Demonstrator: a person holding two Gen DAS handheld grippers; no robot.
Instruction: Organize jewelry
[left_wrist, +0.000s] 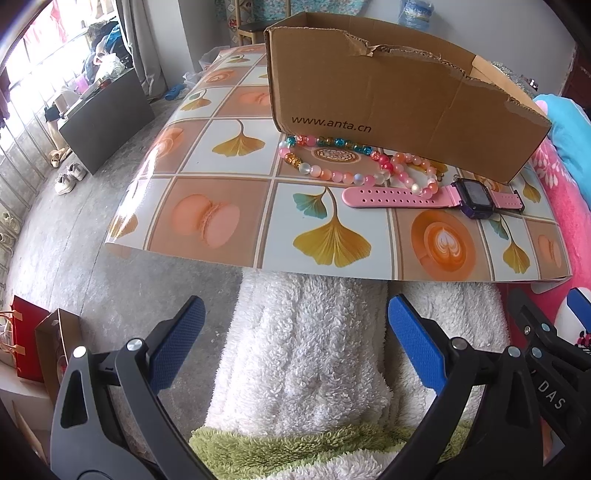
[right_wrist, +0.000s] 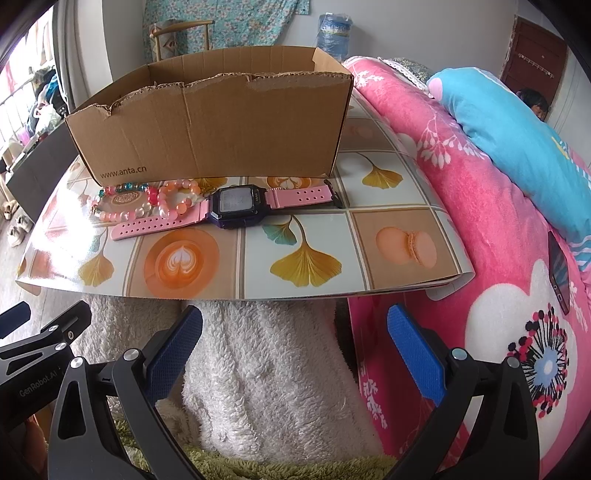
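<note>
A pink-strapped watch (left_wrist: 436, 197) (right_wrist: 232, 208) with a dark square face lies flat on the patterned board (left_wrist: 229, 221) (right_wrist: 388, 221). Left of it rest two bead bracelets: a larger one (left_wrist: 328, 162) (right_wrist: 118, 206) with pink, teal and amber beads, and a smaller pink one (left_wrist: 415, 171) (right_wrist: 177, 201) touching the watch strap. An open cardboard box (left_wrist: 388, 92) (right_wrist: 210, 122) stands just behind them. My left gripper (left_wrist: 295, 325) and my right gripper (right_wrist: 295, 325) hang open below the board's near edge, over white fleece, holding nothing.
A pink flowered blanket (right_wrist: 461, 221) with a blue pillow (right_wrist: 517, 140) and a phone (right_wrist: 559, 273) borders the board on the right. A dark cabinet (left_wrist: 107, 118), shoes (left_wrist: 70, 177) and paper bags (left_wrist: 37, 339) sit on the floor to the left.
</note>
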